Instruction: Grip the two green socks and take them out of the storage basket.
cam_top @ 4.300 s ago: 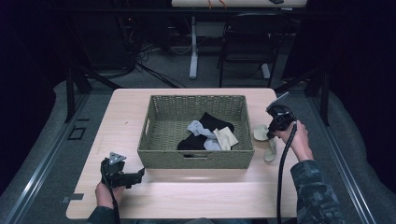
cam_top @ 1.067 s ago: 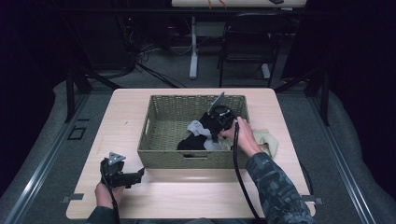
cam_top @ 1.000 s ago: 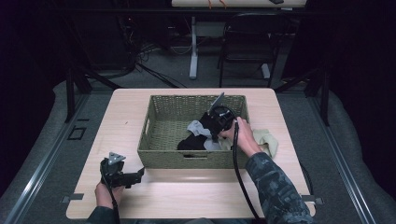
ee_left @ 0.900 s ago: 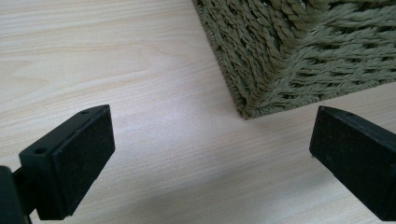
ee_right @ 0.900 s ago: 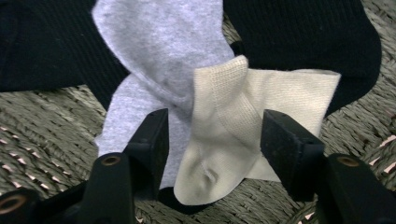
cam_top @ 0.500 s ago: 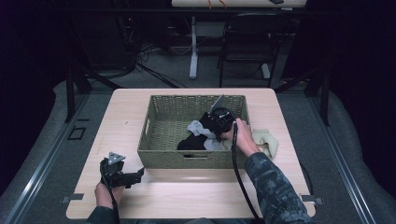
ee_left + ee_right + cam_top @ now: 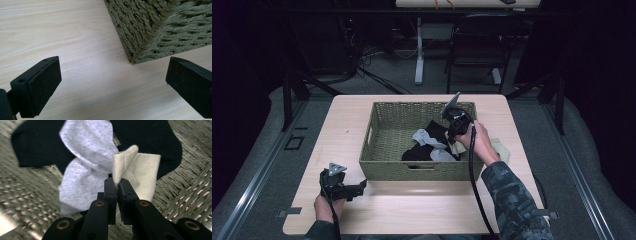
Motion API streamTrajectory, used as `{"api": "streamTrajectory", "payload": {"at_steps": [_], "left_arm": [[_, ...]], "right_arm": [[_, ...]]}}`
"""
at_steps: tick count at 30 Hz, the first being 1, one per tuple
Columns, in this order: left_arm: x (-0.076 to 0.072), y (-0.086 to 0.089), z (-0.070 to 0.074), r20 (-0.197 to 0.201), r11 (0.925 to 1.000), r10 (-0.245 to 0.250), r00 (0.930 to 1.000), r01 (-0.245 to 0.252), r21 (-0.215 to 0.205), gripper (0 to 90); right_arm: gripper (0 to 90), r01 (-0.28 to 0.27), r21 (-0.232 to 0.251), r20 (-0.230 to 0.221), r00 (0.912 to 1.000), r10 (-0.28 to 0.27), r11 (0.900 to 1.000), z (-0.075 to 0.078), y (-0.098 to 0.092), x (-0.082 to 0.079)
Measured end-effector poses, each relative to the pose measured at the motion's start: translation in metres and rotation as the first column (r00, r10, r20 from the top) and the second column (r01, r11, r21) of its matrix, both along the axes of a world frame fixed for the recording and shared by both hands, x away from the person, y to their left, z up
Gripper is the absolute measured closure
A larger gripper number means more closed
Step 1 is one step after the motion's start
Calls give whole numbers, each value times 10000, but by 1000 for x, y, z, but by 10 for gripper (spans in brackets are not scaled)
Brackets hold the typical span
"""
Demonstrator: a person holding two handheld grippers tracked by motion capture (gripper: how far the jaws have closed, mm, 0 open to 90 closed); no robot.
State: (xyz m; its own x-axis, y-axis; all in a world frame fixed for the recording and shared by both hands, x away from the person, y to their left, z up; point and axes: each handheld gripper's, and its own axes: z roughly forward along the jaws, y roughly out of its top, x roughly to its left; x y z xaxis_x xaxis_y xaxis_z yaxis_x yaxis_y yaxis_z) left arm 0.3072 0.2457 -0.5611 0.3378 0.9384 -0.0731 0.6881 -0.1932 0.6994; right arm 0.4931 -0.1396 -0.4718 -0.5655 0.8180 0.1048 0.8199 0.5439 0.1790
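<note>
Right tongs [image 7: 115, 185] just closed, pinching cream sock [image 7: 140, 167] inside basket [image 7: 387, 145], toward worktop's right edge; sock hangs beyond tips. Left tongs [image 7: 110, 82] wide open, empty, near front-left corner.

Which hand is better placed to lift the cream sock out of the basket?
Right: the right gripper is already shut on the cream sock inside the basket; the left gripper rests open on the table.
</note>
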Motion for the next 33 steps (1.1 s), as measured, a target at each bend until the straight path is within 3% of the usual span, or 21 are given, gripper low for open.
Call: {"api": "streamTrajectory", "payload": {"at_steps": [1,4,20,33], "left_arm": [[0,0,0,17,10000,-6,10000,6,6,0],[0,0,1,29,10000,1,10000,-1,11,0],[-1,-2,1,15,10000,-33,10000,33,15,0],[0,-2,0,4,9999,-109,9999,109,0,0]], "right_arm": [[860,-138,-130,-110,9998,137,9998,5,-2,0],[861,58,207,225,9997,-63,9998,13,-4,-3],[864,-292,754,731,9970,237,9967,67,-8,-9],[864,-508,585,679,9966,468,9970,98,-7,-7]]}}
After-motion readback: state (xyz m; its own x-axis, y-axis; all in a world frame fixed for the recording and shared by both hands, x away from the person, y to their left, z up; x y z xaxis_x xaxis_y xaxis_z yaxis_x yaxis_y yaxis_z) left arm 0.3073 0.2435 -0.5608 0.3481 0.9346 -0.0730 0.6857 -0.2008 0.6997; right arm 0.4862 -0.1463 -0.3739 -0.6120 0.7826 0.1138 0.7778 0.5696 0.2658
